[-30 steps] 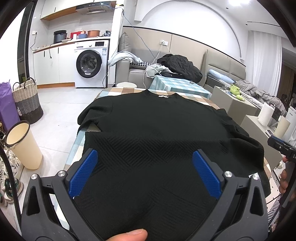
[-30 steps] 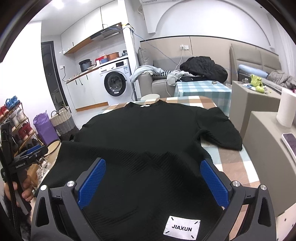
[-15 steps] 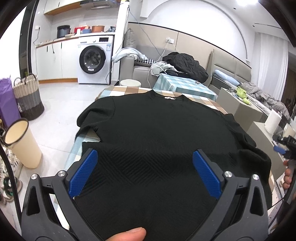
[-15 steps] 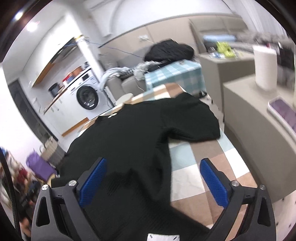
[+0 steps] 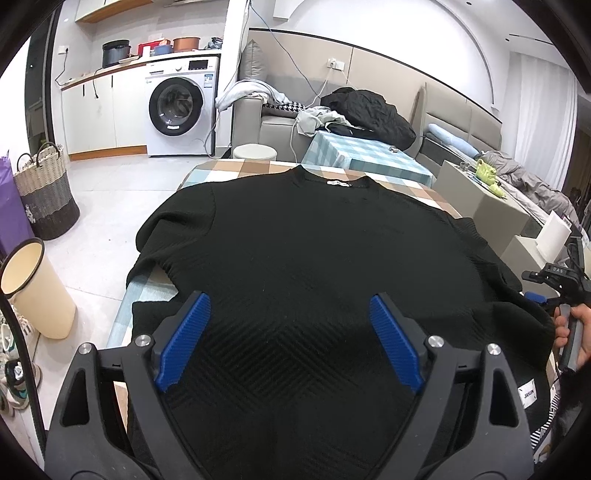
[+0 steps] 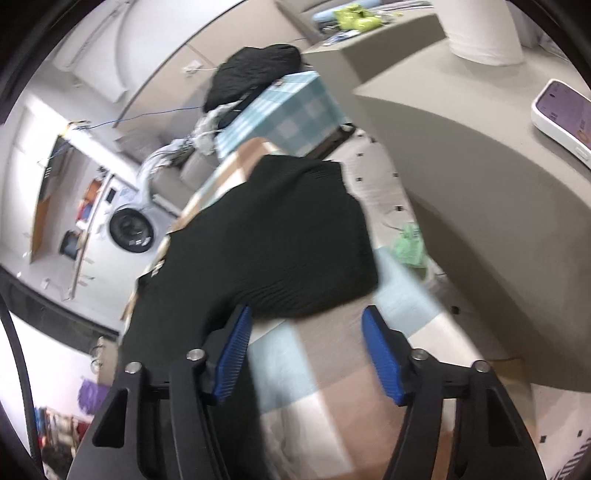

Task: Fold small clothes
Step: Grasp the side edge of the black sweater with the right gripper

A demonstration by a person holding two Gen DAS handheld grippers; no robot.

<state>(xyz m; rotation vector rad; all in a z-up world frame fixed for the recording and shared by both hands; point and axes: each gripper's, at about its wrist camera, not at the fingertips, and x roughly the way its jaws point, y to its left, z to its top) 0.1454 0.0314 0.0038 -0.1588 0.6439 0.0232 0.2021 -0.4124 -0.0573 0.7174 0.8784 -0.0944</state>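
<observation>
A black short-sleeved knit top point(image 5: 314, 258) lies flat on a checked table point(image 5: 236, 168), collar at the far end. My left gripper point(image 5: 288, 332) is open and empty above the top's near hem. My right gripper point(image 6: 306, 347) is open and empty; it hovers just before the hem of the top's right sleeve point(image 6: 295, 236), over the checked cloth point(image 6: 332, 387). The right gripper also shows at the right edge of the left wrist view point(image 5: 554, 291), held in a hand. The right wrist view is blurred and tilted.
A grey cabinet point(image 6: 461, 155) with a paper roll point(image 6: 480, 33) and a phone point(image 6: 561, 110) stands right of the table. A cream bin point(image 5: 35, 291) and a woven basket point(image 5: 46, 195) stand on the floor at left. A sofa with clothes point(image 5: 362, 110) is behind.
My right gripper has swung right and down toward the right sleeve and tilted; its jaws have narrowed a little. My left gripper has moved slightly forward over the hem.
</observation>
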